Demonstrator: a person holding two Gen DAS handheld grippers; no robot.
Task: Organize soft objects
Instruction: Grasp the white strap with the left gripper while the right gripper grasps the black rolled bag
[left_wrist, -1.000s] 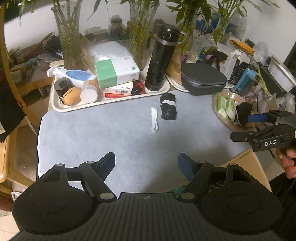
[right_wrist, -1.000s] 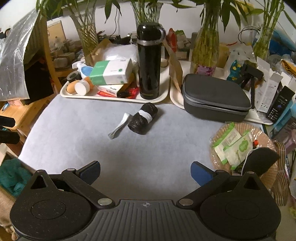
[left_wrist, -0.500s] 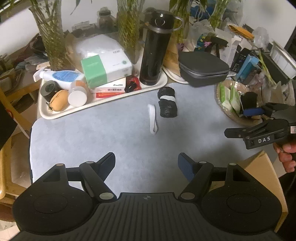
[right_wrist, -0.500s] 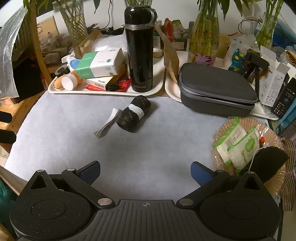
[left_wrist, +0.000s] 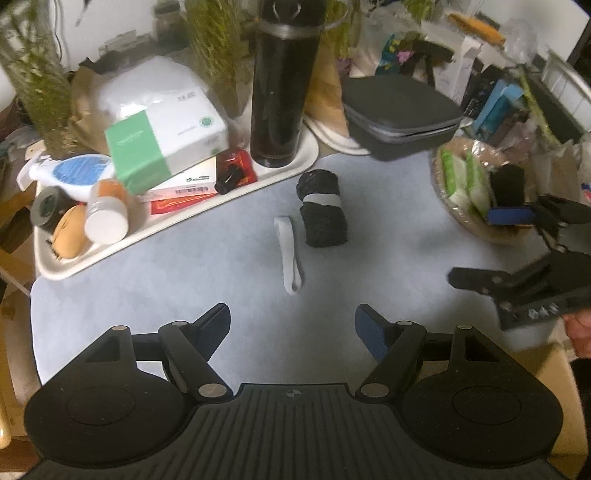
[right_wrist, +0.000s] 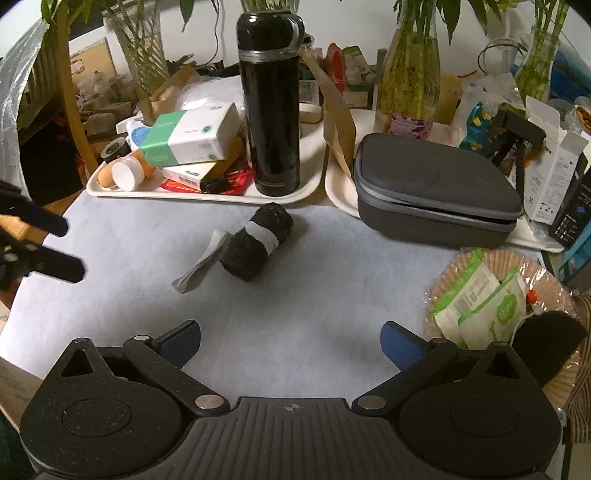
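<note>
A black rolled cloth bundle with a white band (left_wrist: 322, 208) (right_wrist: 256, 242) lies on the pale grey mat (left_wrist: 166, 266) (right_wrist: 332, 295), just in front of the tray. A loose white strip (left_wrist: 289, 254) (right_wrist: 201, 260) lies beside it on the mat. My left gripper (left_wrist: 293, 326) is open above the near part of the mat, short of the strip, with nothing between its fingers. My right gripper (right_wrist: 290, 341) is open too and empty, over the mat's near right; it also shows at the right edge of the left wrist view (left_wrist: 491, 247).
A white tray (left_wrist: 177, 221) (right_wrist: 207, 195) at the back holds a black flask (left_wrist: 282, 88) (right_wrist: 271, 99), a tissue box (left_wrist: 166, 140) and bottles. A dark zip case (right_wrist: 436, 195) sits back right, a wicker basket (right_wrist: 498, 295) of green packets on the right. Vases of bamboo stand behind.
Both grippers have come forward and down toward the mat, so the bundle and strip look nearer. The left one has also shifted left to right. Neither has opened or shut.
</note>
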